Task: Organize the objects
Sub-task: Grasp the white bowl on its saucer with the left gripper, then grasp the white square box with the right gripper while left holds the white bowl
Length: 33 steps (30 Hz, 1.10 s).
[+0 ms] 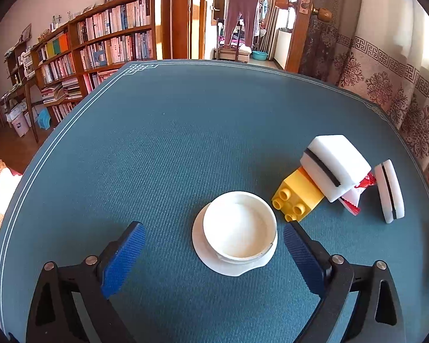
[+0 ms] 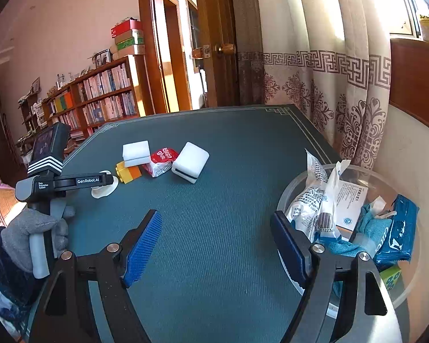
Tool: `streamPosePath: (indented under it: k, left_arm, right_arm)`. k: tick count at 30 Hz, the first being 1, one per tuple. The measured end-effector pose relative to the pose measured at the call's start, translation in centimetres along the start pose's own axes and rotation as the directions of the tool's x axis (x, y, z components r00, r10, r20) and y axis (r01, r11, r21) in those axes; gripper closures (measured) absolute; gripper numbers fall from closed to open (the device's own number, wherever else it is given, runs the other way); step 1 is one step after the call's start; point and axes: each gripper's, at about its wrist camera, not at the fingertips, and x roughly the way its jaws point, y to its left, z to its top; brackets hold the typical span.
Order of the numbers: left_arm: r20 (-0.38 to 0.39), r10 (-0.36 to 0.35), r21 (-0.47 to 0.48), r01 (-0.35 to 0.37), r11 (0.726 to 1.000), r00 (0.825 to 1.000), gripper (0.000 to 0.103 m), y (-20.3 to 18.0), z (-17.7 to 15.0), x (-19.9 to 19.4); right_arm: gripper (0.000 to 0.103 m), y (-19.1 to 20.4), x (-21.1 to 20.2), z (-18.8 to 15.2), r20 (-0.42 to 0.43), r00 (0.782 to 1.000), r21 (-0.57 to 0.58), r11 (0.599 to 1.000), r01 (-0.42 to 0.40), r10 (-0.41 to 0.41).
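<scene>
A round white lid-like dish [image 1: 237, 235] lies on the teal table mat [image 1: 171, 143], between the blue pads of my left gripper [image 1: 214, 245], which is open and not touching it. Just right of it sit a yellow and orange toy brick [image 1: 299, 197], a white sponge block with a black stripe [image 1: 334, 165] leaning on the brick, a red and white glue packet [image 1: 354, 197] and a second striped sponge [image 1: 390, 191]. My right gripper [image 2: 216, 237] hovers open over bare mat, nothing between its pads. The same pile [image 2: 157, 160] lies beyond it.
A clear round bin [image 2: 357, 228] at the right table edge holds several white and blue packets. A gloved hand [image 2: 34, 234] holds the left gripper's handle at the left. Curtains, a bookshelf and a doorway stand beyond the table.
</scene>
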Motion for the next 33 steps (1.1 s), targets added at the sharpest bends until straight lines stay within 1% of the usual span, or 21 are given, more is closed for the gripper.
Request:
streamPosePath:
  k: [1,3,4,7,9,10,11,13,16,20,24,29,33]
  left_arm:
    - [-0.006,0.003,0.009,-0.002,1.0,1.0,0.012,-0.1,0.0,0.2]
    - [-0.018,-0.004,0.023,0.005,1.0,1.0,0.02,-0.3,-0.1,0.6]
    - [-0.017,-0.007,0.029,0.008,1.0,1.0,0.02,-0.4,-0.1,0.7]
    - [-0.005,-0.016,0.052,0.016,0.998,1.0,0.027,-0.7,-0.1,0.6]
    - [0.005,-0.038,0.076,0.038,0.996,0.999,0.041,-1.1,-0.2,0.4]
    - [0.013,-0.039,0.09,0.038,0.995,0.999,0.043,-1.3,-0.3,0.3]
    - [0.022,-0.036,0.102,0.033,0.994,0.999,0.049,-1.5,-0.4,0.1]
    - [0.032,-0.038,0.129,0.034,0.991,0.999,0.05,-1.9,-0.7,-0.1]
    - [0.054,-0.037,0.141,0.029,0.99,0.998,0.05,-2.0,-0.8,-0.5]
    - [0.083,-0.04,0.128,0.029,0.991,0.996,0.05,-1.7,-0.9,-1.1]
    - [0.107,-0.05,0.107,0.039,0.994,0.993,0.05,-1.1,-1.0,-1.8]
    - [0.119,-0.061,0.081,0.051,0.995,0.991,0.05,-0.7,-1.0,-2.3]
    - [0.125,-0.058,0.074,0.049,0.996,0.99,0.05,-0.7,-1.1,-2.4]
  right_arm:
    - [0.024,0.1,0.3,-0.1,-0.008,1.0,0.0,1.0,-0.005,0.005]
    - [0.024,0.4,0.9,-0.2,-0.024,1.0,0.001,1.0,-0.013,0.013]
    - [0.024,0.4,1.2,-0.3,-0.031,0.999,0.002,1.0,-0.017,0.017]
    - [0.024,0.7,2.0,-0.4,-0.049,0.998,0.005,1.0,-0.028,0.028]
    - [0.024,0.8,2.7,-0.4,-0.067,0.997,0.011,0.999,-0.04,0.041]
    - [0.024,0.9,3.0,-0.4,-0.075,0.996,0.016,0.999,-0.045,0.046]
    - [0.024,1.0,3.4,-0.4,-0.084,0.995,0.02,0.999,-0.05,0.051]
    - [0.024,1.2,4.1,-0.3,-0.098,0.994,0.023,0.998,-0.054,0.056]
    - [0.024,1.5,5.2,0.0,-0.115,0.991,0.039,0.997,-0.065,0.069]
    - [0.024,1.6,7.0,0.9,-0.136,0.986,0.081,0.993,-0.089,0.099]
    - [0.024,1.1,9.3,2.2,-0.153,0.979,0.162,0.981,-0.106,0.132]
    - [0.024,0.0,12.7,3.7,-0.163,0.965,0.293,0.944,-0.15,0.204]
    - [0.024,-0.9,15.3,4.7,-0.163,0.957,0.386,0.908,-0.161,0.239]
